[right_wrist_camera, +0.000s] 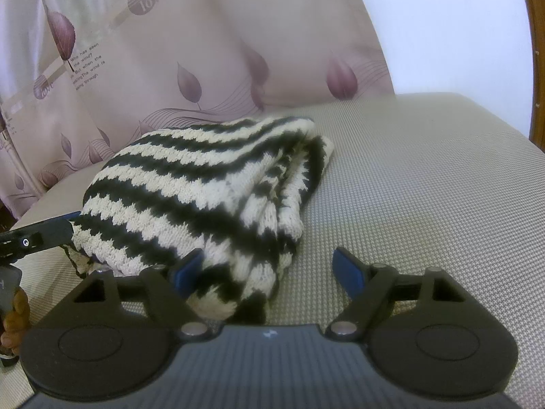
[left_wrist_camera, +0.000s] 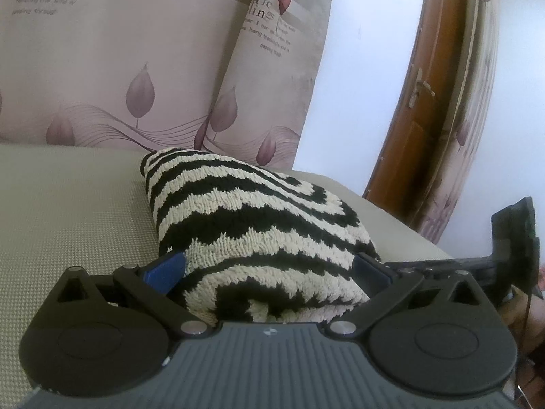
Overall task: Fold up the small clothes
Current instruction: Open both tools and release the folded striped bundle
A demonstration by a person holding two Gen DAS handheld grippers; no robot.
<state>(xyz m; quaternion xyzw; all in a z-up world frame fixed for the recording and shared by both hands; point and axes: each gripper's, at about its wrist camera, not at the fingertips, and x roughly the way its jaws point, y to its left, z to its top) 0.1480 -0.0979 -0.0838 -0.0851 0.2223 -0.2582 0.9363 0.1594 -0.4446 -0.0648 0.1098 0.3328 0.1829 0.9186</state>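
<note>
left tongs [left_wrist_camera: 269, 266] apart | right tongs [right_wrist_camera: 269, 269] apart | striped knit [right_wrist_camera: 204, 187] on grey cushion [right_wrist_camera: 425, 170] | leaf-print curtain [left_wrist_camera: 102, 68]

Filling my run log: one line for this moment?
item: folded black-and-cream striped knit on grey cushion | left claw: open, straddling knit | right claw: open

L gripper [left_wrist_camera: 269, 266] jaws wide — R gripper [right_wrist_camera: 269, 269] likewise, both angled down, nothing clamped.
</note>
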